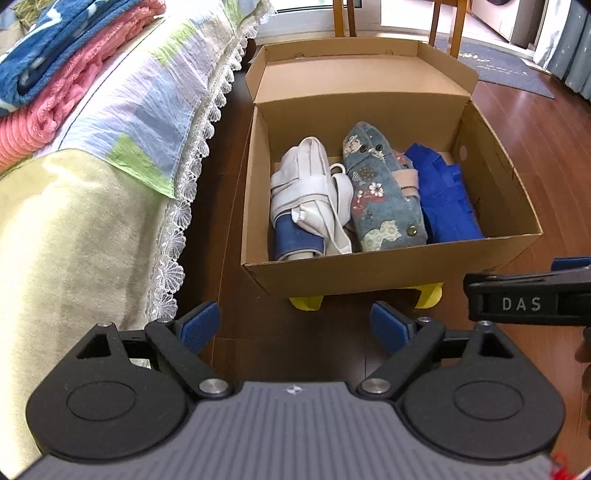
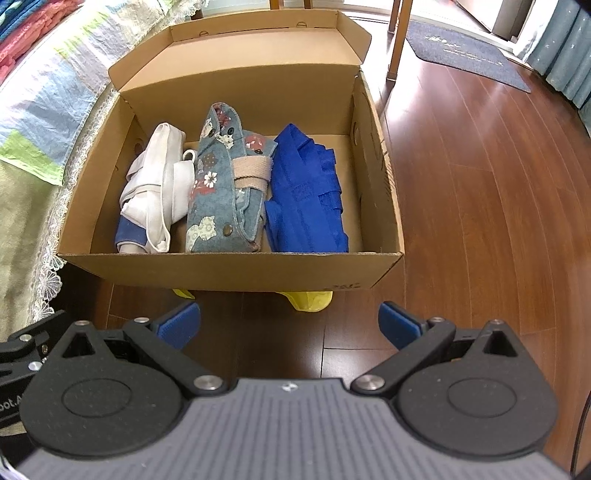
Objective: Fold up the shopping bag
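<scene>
An open cardboard box (image 1: 388, 266) (image 2: 229, 269) stands on a yellow stool. Inside lie three folded shopping bags: a white and blue one (image 1: 310, 199) (image 2: 155, 199) at the left, a floral blue-grey one (image 1: 380, 192) (image 2: 221, 184) wrapped with a beige strap in the middle, and a bright blue one (image 1: 447, 195) (image 2: 306, 199) at the right. My left gripper (image 1: 295, 326) is open and empty, in front of the box above the floor. My right gripper (image 2: 290, 325) is open and empty, also in front of the box. The right gripper's side shows in the left wrist view (image 1: 528, 301).
A sofa with a patchwork cover and lace edge (image 1: 110, 155) (image 2: 40, 110) runs along the left, with folded pink and blue blankets (image 1: 70, 62) on it. Yellow stool legs (image 1: 306, 302) (image 2: 310, 299) show under the box. Chair legs (image 1: 343, 18) (image 2: 399, 40) and a grey mat (image 2: 469, 55) lie beyond on the wooden floor.
</scene>
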The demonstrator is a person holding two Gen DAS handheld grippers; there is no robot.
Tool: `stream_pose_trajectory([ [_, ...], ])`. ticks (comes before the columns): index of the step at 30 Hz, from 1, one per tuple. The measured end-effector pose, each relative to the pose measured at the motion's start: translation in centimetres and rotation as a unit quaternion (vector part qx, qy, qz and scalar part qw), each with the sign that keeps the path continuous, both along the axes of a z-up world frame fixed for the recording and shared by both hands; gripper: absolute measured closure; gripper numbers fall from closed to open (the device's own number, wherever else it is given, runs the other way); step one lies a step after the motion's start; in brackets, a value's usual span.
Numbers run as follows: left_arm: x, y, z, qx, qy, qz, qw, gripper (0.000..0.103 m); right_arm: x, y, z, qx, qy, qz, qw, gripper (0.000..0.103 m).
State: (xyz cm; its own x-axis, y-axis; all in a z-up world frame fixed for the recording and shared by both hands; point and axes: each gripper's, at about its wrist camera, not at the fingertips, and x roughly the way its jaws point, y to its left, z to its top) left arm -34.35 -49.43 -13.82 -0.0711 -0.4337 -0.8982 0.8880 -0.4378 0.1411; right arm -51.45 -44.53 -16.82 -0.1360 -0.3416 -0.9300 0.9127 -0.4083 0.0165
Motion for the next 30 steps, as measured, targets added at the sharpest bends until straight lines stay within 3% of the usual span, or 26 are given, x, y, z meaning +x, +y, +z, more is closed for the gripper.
stream_pose_trajectory([
  [14, -1.2, 0.2, 0.2, -0.009, 0.004, -0.017, 0.9998, 0.013, -0.6, 0.0, 0.4, -0.004, 0.003, -0.005, 1.000, 0.001],
  [30, -1.2, -0.7, 0.0, -0.004, 0.015, -0.004, 0.9999, 0.013, -0.4, -1.2, 0.2, 0.002, 0.011, -0.004, 1.000, 0.001],
])
